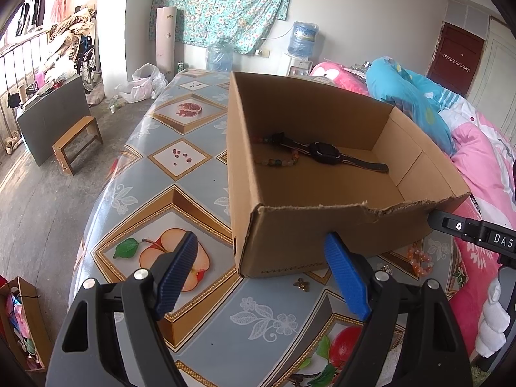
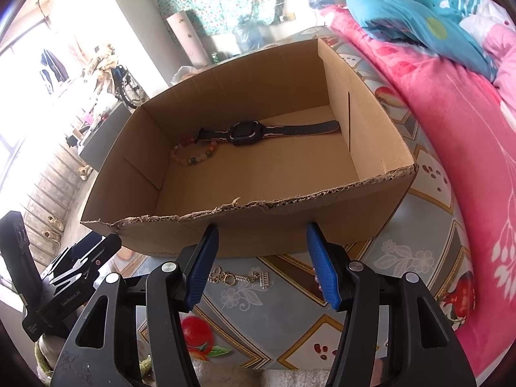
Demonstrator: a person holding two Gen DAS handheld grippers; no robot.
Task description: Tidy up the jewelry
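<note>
Both grippers hang over the near end of the desk (image 1: pixel 200 190), in front of the cardboard box (image 2: pixel 258 235), both empty. Left gripper (image 1: pixel 264 271) has its fingers spread wide with only tablecloth between them; right gripper (image 2: pixel 261 264) has its fingers set narrower, roughly half apart, nothing pinched. Already in the box, well beyond both sets of fingertips: a black watch (image 2: pixel 245 133) and a multicolour bead bracelet (image 2: pixel 193 153), touching at the strap end. Left to collect, by my read: a gold chain with a small silver charm (image 2: pixel 238 279) lying on the desk right between the right fingers, just short of the box wall; an orange bead bracelet (image 1: pixel 421 259) beyond and to the right of the left fingers, by the box corner; a small bronze butterfly piece (image 1: pixel 302 284) just left of the left gripper's right finger. Next step is likely the chain: drop straight down, straddle it across its length, close slowly so the links bunch instead of sliding out, then lift clear of the torn box rim before moving over. A thin chain flat on slick cloth may slip, so the pads should meet the cloth. Hard to tell: the right gripper's right finger covers some pinkish beads, probably that orange bracelet, not sure. Chain clasp detail too small. No hands visible. The near box wall hides the floor just behind it.
</note>
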